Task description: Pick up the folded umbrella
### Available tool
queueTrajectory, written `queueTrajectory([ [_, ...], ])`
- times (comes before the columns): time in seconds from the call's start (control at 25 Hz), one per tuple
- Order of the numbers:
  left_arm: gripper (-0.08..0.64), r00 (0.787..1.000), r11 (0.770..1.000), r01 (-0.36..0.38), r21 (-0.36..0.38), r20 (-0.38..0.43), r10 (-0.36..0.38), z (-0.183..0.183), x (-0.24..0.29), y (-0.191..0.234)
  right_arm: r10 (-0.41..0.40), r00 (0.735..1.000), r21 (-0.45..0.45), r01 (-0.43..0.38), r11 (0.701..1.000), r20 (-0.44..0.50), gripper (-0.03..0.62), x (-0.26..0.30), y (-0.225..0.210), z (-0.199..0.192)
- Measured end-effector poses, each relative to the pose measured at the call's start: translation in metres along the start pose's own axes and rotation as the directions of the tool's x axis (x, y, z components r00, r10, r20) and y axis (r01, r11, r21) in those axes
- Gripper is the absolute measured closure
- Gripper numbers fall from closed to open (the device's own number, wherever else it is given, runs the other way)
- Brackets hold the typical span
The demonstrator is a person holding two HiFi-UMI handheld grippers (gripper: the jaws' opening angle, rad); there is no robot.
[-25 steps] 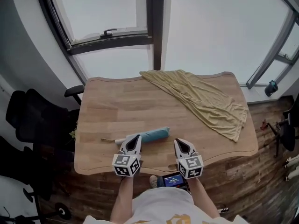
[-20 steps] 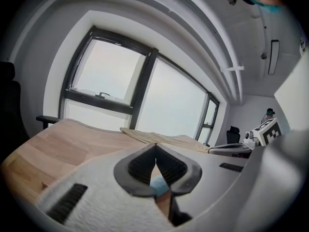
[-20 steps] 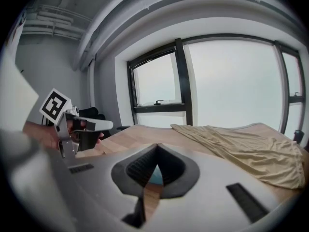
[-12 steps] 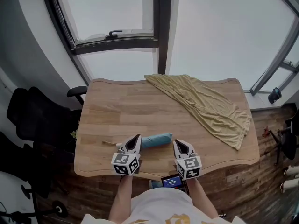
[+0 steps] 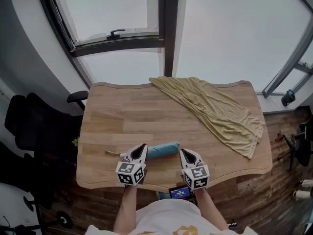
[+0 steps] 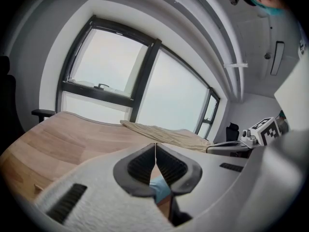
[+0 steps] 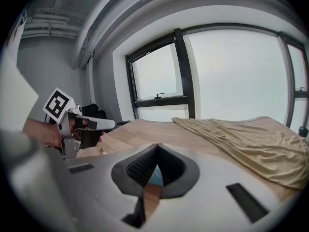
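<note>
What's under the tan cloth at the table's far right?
Only bare wooden table shows around the tan cloth. It lies rumpled and fairly flat, but whatever is beneath it is covered, so I can't tell.

A rumpled tan cloth [image 5: 215, 109] drapes the wooden table [image 5: 117, 116], black chair [image 5: 34, 121] beside.

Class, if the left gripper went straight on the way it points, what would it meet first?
Probably the folded umbrella on the table, just beyond the left gripper's shut tips; depth is unclear.
</note>
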State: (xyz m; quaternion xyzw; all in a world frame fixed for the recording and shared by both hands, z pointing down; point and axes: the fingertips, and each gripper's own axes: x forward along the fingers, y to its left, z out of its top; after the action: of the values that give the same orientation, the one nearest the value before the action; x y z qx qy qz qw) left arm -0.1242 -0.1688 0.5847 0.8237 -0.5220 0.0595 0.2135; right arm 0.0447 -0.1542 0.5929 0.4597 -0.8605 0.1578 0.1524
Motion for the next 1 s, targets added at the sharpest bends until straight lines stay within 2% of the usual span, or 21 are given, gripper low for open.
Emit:
queueTrajectory([
  [0.2,0.538,0.996,0.998,0.038,0.048,-0.086,-0.034,-0.017,0.016,-0.001,-0.01,0.999,0.037,0.011,0.999,-0.031,0.583,0.011,-0.009,-0.014],
  [0.36,0.533,0.984,0.993,0.081,0.086,-0.167,-0.066,-0.032,0.028,-0.002,-0.012,0.999,0.051,0.014,0.999,-0.052,0.583,0.019,-0.014,-0.021],
  [0.44,0.471,0.975,0.99,0.103,0.093,-0.208,-0.082,-0.04,0.035,-0.002,-0.015,0.998,0.052,0.019,0.998,-0.062,0.583,0.022,-0.017,-0.023],
  [0.56,0.454,0.956,0.982,0.142,0.126,-0.274,-0.103,-0.05,0.045,-0.003,-0.024,0.997,0.061,0.029,0.998,-0.077,0.583,0.028,-0.024,-0.026],
  [0.68,0.425,0.927,0.964,0.193,0.181,-0.356,-0.119,-0.064,0.053,-0.004,-0.03,0.995,0.066,0.036,0.997,-0.091,0.583,0.033,-0.029,-0.029],
  [0.84,0.378,0.879,0.946,0.249,0.207,-0.457,-0.131,-0.082,0.064,0.001,-0.035,0.994,0.099,0.046,0.994,-0.101,0.583,0.042,-0.038,-0.033],
  [0.92,0.355,0.843,0.928,0.292,0.23,-0.521,-0.136,-0.097,0.067,0.004,-0.036,0.993,0.121,0.05,0.991,-0.113,0.583,0.046,-0.043,-0.037],
  [1.0,0.327,0.788,0.895,0.354,0.269,-0.602,-0.131,-0.116,0.067,0.005,-0.036,0.991,0.133,0.053,0.99,-0.126,0.583,0.049,-0.047,-0.043],
])
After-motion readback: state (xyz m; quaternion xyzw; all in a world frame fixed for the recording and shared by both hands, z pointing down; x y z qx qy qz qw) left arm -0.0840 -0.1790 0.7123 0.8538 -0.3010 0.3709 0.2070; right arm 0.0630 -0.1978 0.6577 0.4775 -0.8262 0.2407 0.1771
